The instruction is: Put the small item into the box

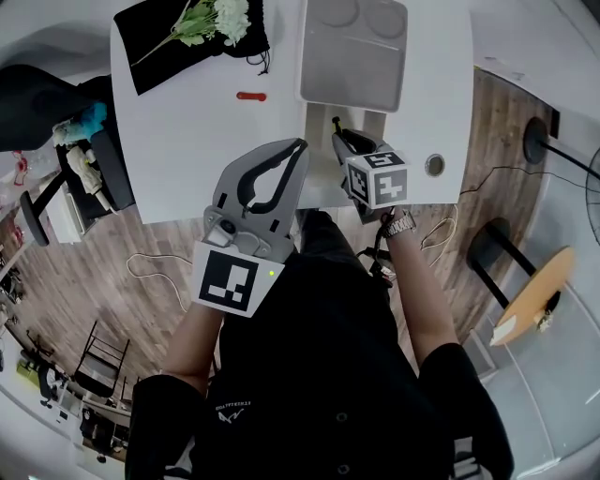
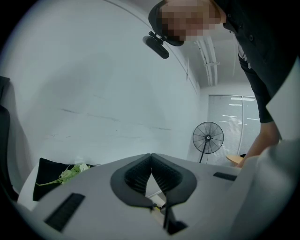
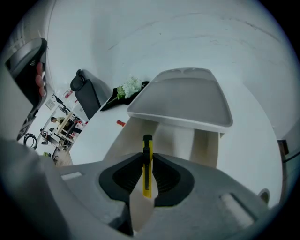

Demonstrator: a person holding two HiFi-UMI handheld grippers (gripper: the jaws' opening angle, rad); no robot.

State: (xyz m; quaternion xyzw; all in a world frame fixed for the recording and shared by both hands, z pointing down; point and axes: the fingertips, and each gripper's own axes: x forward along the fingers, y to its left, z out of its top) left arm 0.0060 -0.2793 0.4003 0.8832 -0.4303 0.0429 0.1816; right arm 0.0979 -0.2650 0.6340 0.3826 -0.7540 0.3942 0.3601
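My right gripper (image 3: pixel 147 158) clamps a yellow cutter (image 3: pixel 147 171) over the near edge of the white table (image 1: pixel 187 141). Left gripper (image 2: pixel 151 157) pinched together, empty. Ahead: grey box (image 1: pixel 352 52), red piece (image 1: pixel 250 96), black cloth (image 1: pixel 155 42) with flowers (image 1: pixel 214 19). Wood floor (image 1: pixel 112 262), standing fan (image 2: pixel 207 138).

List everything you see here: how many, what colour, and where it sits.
table: one, white, under the other things.
box: one, grey, far side of the table, right of centre.
cloth: one, black, far left corner of the table.
flowers: one bunch, white with green stems, on the cloth.
red object: one, small, on the table between the cloth and the box.
utility knife: one, yellow and black, between the right gripper's jaws.
fan: one, black, standing in the background.
left gripper: grey, jaws together, empty.
right gripper: grey, shut on the utility knife.
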